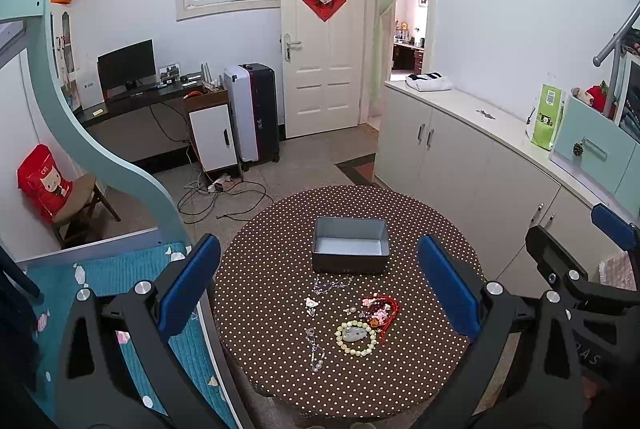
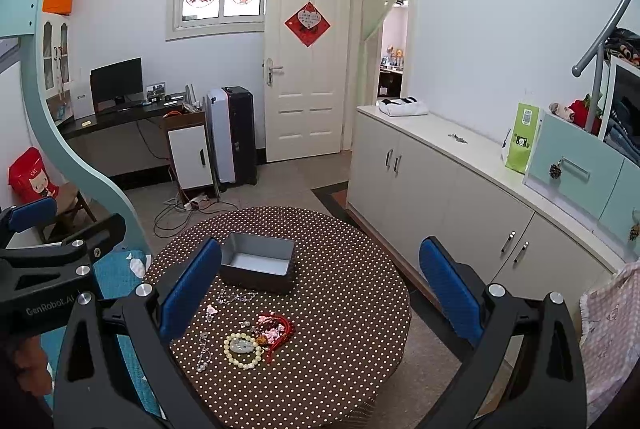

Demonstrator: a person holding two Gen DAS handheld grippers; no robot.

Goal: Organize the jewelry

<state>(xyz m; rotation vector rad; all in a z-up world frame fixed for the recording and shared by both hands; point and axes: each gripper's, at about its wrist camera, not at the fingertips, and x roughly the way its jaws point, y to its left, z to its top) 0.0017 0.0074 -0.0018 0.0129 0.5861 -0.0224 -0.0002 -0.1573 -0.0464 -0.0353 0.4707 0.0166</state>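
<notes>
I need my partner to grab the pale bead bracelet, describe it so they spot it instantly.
On the round polka-dot table, look nearer than the grey metal box. The pale bead bracelet is the only closed cream ring, beside the red cord tangle.

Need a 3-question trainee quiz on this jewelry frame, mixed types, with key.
1. True or false: the grey metal box already holds jewelry.
2. Which piece lies nearest the camera side of the round table: A) the pale bead bracelet, B) the red cord bracelet, C) the silver chain by the box?
3. In what state are the left gripper and right gripper?

Key: 1. False, it looks empty. 2. A. 3. Both open, holding nothing, above the table.
</notes>
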